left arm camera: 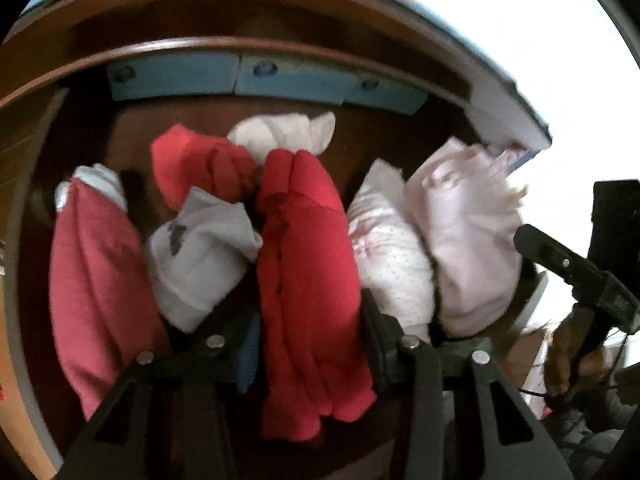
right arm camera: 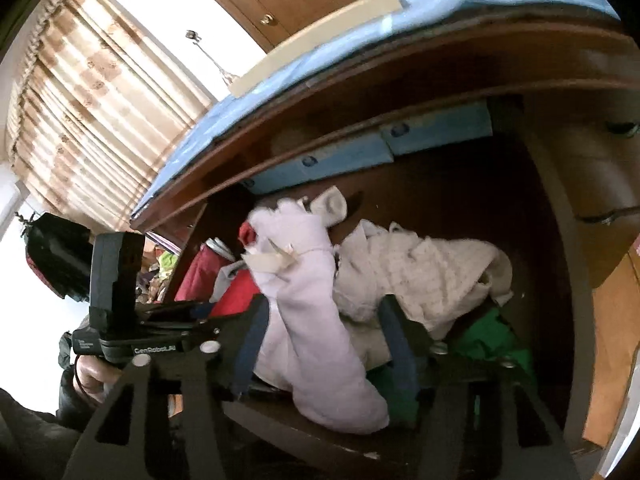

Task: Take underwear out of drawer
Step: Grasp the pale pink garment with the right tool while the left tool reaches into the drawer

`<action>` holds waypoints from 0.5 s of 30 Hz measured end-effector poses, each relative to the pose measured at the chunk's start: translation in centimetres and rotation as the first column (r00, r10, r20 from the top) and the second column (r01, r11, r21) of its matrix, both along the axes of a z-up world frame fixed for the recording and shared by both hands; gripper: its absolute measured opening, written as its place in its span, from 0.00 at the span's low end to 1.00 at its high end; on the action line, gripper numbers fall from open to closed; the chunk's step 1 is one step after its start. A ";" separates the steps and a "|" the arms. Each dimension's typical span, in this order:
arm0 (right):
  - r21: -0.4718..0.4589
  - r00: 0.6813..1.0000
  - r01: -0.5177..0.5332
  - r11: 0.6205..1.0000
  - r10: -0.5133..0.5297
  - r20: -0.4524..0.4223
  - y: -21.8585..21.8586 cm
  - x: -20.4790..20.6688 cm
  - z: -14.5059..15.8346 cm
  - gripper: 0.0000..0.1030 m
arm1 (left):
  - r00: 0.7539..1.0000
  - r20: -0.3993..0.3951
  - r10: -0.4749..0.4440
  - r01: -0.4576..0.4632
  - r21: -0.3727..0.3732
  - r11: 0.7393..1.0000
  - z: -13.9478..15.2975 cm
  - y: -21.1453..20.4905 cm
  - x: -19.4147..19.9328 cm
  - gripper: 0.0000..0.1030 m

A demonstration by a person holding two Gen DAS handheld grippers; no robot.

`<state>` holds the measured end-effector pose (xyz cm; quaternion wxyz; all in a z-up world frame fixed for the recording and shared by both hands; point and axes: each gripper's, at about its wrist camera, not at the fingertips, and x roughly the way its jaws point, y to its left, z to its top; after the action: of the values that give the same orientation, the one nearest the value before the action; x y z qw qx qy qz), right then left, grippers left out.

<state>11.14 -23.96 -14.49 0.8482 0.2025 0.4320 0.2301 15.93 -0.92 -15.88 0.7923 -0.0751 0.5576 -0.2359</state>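
Inside the open wooden drawer (left arm camera: 168, 120) a row of soft rolled garments is laid across its floor, running toward the front edge. At the left side a dark red roll with a white band (left arm camera: 96, 280) is seen, then a grey knitted piece (left arm camera: 200, 256), then the bright red underwear roll (left arm camera: 308, 280), around which the left gripper (left arm camera: 310, 344) is closed, its pads pressed into both flanks. To the right lie a white dotted roll (left arm camera: 392, 248) and a pale pink roll (left arm camera: 468, 236) by the right wall. In the right wrist view the pale lilac garment (right arm camera: 312, 320) stands between the jaws of the right gripper (right arm camera: 320, 344), which are spread with a gap showing at the right pad; no grip is judged there. Beside it a cream waffle-textured cloth (right arm camera: 424, 268) and a green fabric (right arm camera: 496, 344) are noted. Risks: the limp red fabric could unroll or slip if lifted by one fold; the adjoining grey and dotted pieces, touching it, could be dragged out by friction; the lilac piece could drop back over the front edge.
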 end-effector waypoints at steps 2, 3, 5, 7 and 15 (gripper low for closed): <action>-0.007 0.999 -0.005 1.000 0.005 0.035 0.0 -0.3 0.7 0.68 | 0.999 0.042 0.016 -0.015 -0.021 1.000 1.2 0.8 -0.5 0.42; -0.011 0.999 -0.013 1.000 0.013 0.043 0.1 -0.3 0.9 0.72 | 0.998 0.058 0.020 -0.019 -0.023 1.000 1.5 1.0 -0.6 0.42; -0.048 0.999 -0.024 0.999 0.026 0.045 0.7 -0.2 1.0 0.72 | 0.994 0.101 0.042 -0.038 -0.033 0.999 2.7 1.6 -0.8 0.42; -0.059 0.997 -0.043 0.997 0.046 0.055 1.4 -0.2 1.0 0.72 | 0.990 0.130 0.058 -0.052 -0.047 0.998 3.6 2.1 -0.8 0.42; -0.230 0.990 -0.117 0.966 0.132 0.048 4.6 -0.3 0.0 0.69 | 0.983 0.181 0.040 -0.020 -0.110 0.994 5.6 2.0 -0.6 0.42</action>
<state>10.84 -19.31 -14.54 0.8627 0.0697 0.4405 0.2385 15.34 1.05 -10.23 0.8384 -0.1043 0.4678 -0.2594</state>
